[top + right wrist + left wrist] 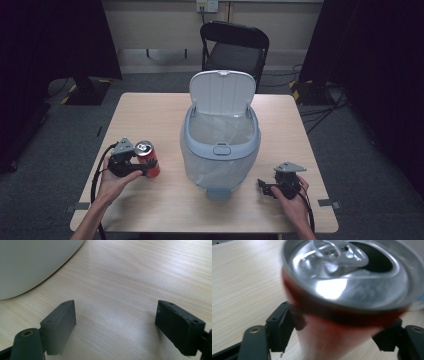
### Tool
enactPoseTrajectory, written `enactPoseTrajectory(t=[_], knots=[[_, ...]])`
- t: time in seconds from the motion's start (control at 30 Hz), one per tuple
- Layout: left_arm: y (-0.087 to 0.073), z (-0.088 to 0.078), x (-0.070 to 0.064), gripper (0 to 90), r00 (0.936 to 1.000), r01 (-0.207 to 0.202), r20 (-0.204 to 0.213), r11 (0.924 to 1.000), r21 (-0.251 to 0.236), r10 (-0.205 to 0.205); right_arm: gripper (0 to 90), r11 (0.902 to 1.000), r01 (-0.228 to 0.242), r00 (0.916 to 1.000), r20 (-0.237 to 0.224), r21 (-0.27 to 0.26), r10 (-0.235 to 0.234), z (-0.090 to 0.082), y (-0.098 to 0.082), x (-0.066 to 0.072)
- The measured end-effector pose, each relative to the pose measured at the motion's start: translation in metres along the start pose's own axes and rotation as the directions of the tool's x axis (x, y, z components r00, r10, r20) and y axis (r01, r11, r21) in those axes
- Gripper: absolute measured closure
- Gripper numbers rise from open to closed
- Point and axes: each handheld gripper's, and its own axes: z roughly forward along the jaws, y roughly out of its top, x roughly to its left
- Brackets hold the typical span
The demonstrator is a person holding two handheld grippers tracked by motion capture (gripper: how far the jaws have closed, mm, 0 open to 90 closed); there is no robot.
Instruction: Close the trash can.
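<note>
Dark curtains close off both sides of the room, a black folding chair (pixel 235 47) stands at the far wall, and a pale wooden tabletop (pixel 150 112) sits in the middle under the camera.

At the left, a person's hand holds the left tool (pixel 142 167), its jaws pinching a red can (pixel 147 157) low on the body. The can stands upright, or nearly so, near the tabletop's left front; whether its base touches the wood I cannot tell. In the left gripper view the can (pixel 337 315) shows a silver lid with the tab bent and the mouth open, so it is likely empty or close to it: light, thin-walled, easy to dent, and smooth enough to slip. I judge the best hold to be across the middle of the body, firm but not crushing, kept upright in case any liquid remains.

In the centre stands a pale blue bin (pixel 220 145) lined with a clear bag, its lid (pixel 221 92) tipped up and back.

At the right, the right tool (pixel 267 187) rests just beside the bin's base, its jaws spread wide with nothing between them.
</note>
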Motion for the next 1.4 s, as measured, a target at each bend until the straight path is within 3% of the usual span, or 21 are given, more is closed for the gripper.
enactPoseTrajectory(t=[0.13, 0.23, 0.4, 0.57, 0.7, 0.8, 0.87, 1.07, 1.4], knots=[[-0.005, 0.004, 0.005, 19.4, 0.9998, 0.021, -0.002, 0.9996, 0.017, -0.021, 15.9, 1.0, 0.0, 1.0, 0.0, 0.0, 0.0, 0.0, 0.0, 0.0], [-0.008, 0.01, 0.004, 16.9, 0.9999, 0.013, 0.009, 0.9991, 0.04, -0.013, 15.9, 1.0, 0.0, 1.0, 0.0, 0.0, 0.0, 0.0, 0.0, 0.0], [-0.019, 0.018, -0.001, 19.6, 0.9998, -0.012, -0.017, 0.9991, 0.042, 0.013, 15.9, 1.0, 0.0, 1.0, 0.0, 0.0, 0.0, 0.0, 0.0, 0.0], [-0.027, 0.02, -0.002, 23.5, 0.9995, -0.008, -0.029, 0.9997, 0.022, 0.008, 15.9, 1.0, 0.0, 1.0, 0.0, 0.0, 0.0, 0.0, 0.0, 0.0], [-0.027, 0.021, -0.002, 24.8, 0.9987, -0.019, -0.047, 0.9997, 0.018, 0.02, 15.9, 1.0, 0.0, 1.0, 0.0, 0.0, 0.0, 0.0, 0.0, 0.0], [-0.026, 0.021, -0.005, 33.5, 0.9985, -0.025, -0.048, 0.9995, 0.02, 0.026, 15.9, 1.0, 0.0, 1.0, 0.0, 0.0, 0.0, 0.0, 0.0, 0.0], [-0.026, 0.021, -0.006, 33.8, 0.9981, -0.033, -0.052, 0.9991, 0.026, 0.034, 15.9, 1.0, 0.0, 1.0, 0.0, 0.0, 0.0, 0.0, 0.0, 0.0], [-0.025, 0.021, -0.005, 34.1, 0.9992, -0.002, -0.041, 0.9999, 0.012, 0.003, 15.9, 1.0, 0.0, 1.0, 0.0, 0.0, 0.0, 0.0, 0.0, 0.0], [-0.016, 0.0, -0.002, 34.2, 0.9961, 0.086, -0.01, 0.993, -0.08, -0.087, 15.9, 1.0, 0.0, 1.0, 0.0, 0.0, 0.0, 0.0, 0.0, 0.0]])
